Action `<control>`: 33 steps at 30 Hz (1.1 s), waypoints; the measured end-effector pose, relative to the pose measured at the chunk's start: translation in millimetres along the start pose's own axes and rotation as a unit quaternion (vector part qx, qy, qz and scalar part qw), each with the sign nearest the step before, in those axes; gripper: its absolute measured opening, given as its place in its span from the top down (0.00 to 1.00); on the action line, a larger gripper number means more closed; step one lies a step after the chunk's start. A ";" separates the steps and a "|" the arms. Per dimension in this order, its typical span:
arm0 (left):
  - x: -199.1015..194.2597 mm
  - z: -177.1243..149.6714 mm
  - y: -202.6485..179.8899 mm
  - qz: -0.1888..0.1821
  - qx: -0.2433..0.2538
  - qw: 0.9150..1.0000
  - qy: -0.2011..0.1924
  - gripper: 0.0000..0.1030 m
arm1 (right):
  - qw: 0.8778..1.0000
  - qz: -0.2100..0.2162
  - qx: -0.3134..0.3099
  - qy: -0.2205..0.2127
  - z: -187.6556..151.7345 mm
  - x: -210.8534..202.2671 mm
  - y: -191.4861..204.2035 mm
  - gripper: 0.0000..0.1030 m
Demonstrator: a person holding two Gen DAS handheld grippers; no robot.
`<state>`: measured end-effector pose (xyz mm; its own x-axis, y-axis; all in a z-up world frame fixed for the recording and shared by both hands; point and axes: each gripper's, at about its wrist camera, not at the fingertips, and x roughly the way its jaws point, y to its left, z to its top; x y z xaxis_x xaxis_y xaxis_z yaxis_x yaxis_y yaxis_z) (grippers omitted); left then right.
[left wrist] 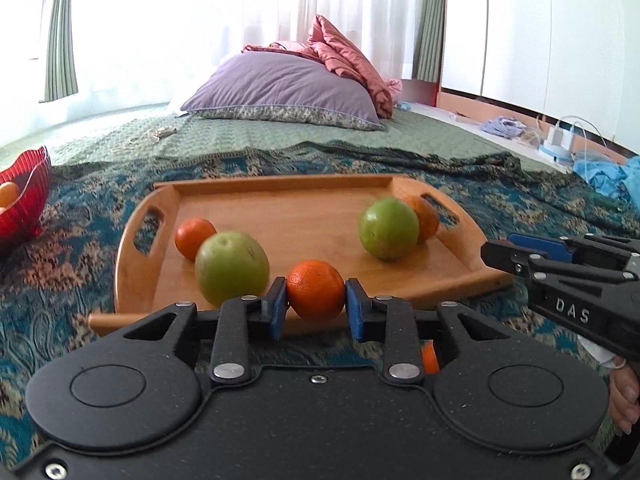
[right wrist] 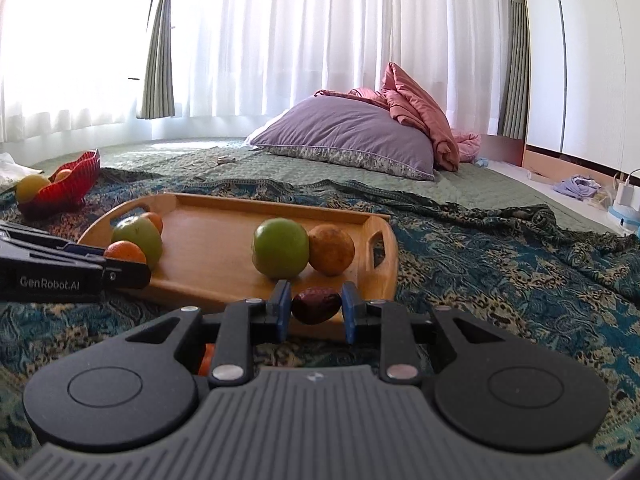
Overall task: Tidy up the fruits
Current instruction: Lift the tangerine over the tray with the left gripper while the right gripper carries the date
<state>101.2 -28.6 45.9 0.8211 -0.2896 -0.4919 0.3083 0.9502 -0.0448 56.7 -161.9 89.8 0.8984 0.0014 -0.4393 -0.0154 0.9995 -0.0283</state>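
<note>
A wooden tray (left wrist: 288, 208) (right wrist: 216, 220) lies on the patterned bedspread. On it are two green apples (left wrist: 232, 268) (left wrist: 388, 228) and two oranges (left wrist: 194, 236) (left wrist: 426, 218). My left gripper (left wrist: 316, 300) is shut on an orange (left wrist: 316, 290) over the tray's near edge. My right gripper (right wrist: 316, 306) is shut on a dark brown-red fruit (right wrist: 316, 305) at the tray's near edge. In the right wrist view the green apples (right wrist: 280, 252) (right wrist: 138, 236) and an orange (right wrist: 332, 250) show on the tray. The right gripper also shows at the right of the left wrist view (left wrist: 496, 258).
A red bowl (right wrist: 68, 188) (left wrist: 24, 196) holding fruit stands left of the tray. A purple pillow (left wrist: 280, 88) and pink blanket (left wrist: 344, 56) lie beyond. Cables and a white charger (left wrist: 560, 136) sit at the right. Another orange (left wrist: 430, 358) lies beneath my left gripper.
</note>
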 end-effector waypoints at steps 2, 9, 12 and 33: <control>4.1 12.2 5.1 0.002 -0.006 1.000 -0.008 0.72 | 1.000 0.007 0.020 0.002 14.5 12.4 -1.3 0.70; 35.5 62.2 39.6 -0.004 -0.033 0.999 0.007 0.72 | 0.997 0.027 0.060 0.040 60.6 65.5 -9.9 0.70; 59.4 76.7 55.7 -0.008 -0.049 0.998 0.032 0.72 | 0.994 0.031 0.083 0.069 77.8 93.0 -16.5 0.70; 148.6 78.2 80.4 0.011 -0.065 0.989 0.135 0.72 | 0.978 0.031 0.093 0.187 87.2 194.4 -6.4 0.69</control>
<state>285.6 -4.2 37.2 0.6631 -0.2440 -0.7077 0.2131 0.9678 -0.1339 269.7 -165.2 82.9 0.6749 0.0858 -0.7329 0.0460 0.9864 0.1578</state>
